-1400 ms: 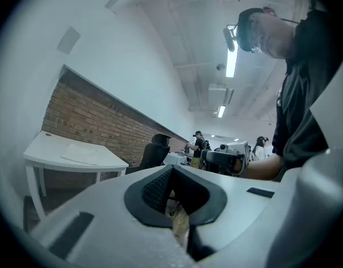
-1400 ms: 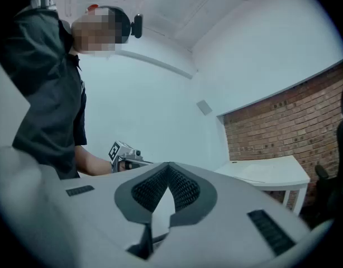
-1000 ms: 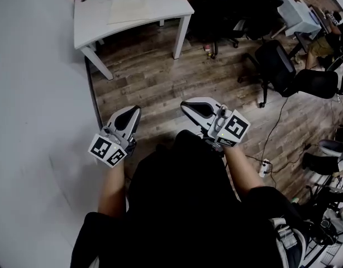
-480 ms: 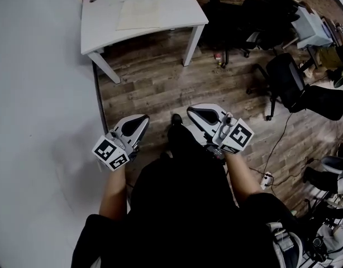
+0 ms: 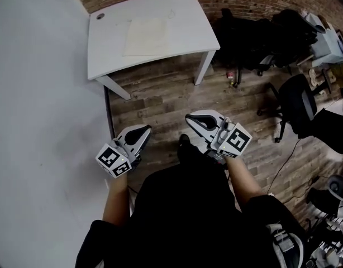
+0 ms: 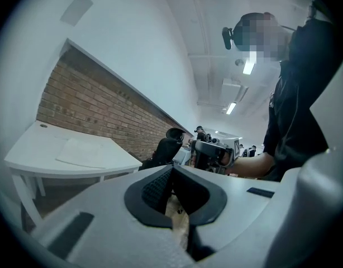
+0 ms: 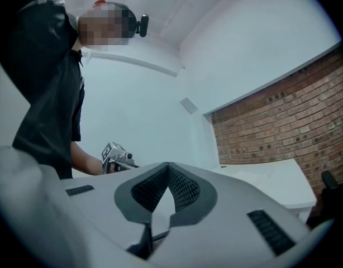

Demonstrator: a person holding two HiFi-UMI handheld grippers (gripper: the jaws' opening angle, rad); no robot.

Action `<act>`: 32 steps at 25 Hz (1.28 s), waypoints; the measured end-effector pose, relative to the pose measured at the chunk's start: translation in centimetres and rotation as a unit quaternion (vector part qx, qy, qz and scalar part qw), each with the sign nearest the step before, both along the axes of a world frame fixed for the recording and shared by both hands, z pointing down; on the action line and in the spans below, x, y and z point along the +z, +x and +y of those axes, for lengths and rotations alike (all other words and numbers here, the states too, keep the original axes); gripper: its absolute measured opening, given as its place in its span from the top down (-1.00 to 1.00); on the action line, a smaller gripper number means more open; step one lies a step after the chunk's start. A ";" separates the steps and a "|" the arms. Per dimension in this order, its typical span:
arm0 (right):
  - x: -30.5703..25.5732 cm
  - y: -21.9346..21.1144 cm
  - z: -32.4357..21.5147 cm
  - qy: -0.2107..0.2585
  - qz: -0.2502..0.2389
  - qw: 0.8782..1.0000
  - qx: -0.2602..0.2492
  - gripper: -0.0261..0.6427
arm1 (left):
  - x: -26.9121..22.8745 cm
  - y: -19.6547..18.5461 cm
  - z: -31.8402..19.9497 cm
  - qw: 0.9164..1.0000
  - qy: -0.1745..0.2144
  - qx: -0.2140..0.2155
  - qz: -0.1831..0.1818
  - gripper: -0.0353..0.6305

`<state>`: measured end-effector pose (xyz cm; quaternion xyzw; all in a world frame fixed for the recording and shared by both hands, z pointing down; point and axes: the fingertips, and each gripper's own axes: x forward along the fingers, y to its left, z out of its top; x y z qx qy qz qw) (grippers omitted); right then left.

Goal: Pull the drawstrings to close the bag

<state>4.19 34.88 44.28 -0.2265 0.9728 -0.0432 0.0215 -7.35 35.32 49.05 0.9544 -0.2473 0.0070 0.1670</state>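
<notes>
Bag (image 5: 148,36) flat on table (image 5: 180,15), well apart from left hand-held gripper (image 5: 142,130) and right hand-held gripper (image 5: 191,118), both closed, empty

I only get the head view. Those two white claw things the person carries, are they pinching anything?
Observer: The left gripper isn't. Its own view shows the jaws together with nothing between them.
Operator: And the other one?
Observer: The right gripper is the same, shut and empty.
Operator: What's above the person? I only see floor.
Observer: Long ceiling lights, switched on.
</notes>
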 end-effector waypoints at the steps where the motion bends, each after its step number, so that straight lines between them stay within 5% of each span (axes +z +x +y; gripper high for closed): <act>1: -0.2 0.5 -1.5 0.001 0.001 1.000 -0.001 0.91 | -0.1 0.2 -1.4 1.000 -0.002 -0.005 -0.004 0.85; 15: 1.4 4.0 -17.2 -0.014 0.014 1.000 -0.015 0.90 | 0.2 -0.5 -16.7 0.996 -0.020 -0.079 -0.038 0.85; 32: 0.8 -3.0 -39.3 -0.027 0.051 0.998 0.024 0.90 | 3.0 -11.3 -41.0 0.995 0.001 -0.072 -0.076 0.84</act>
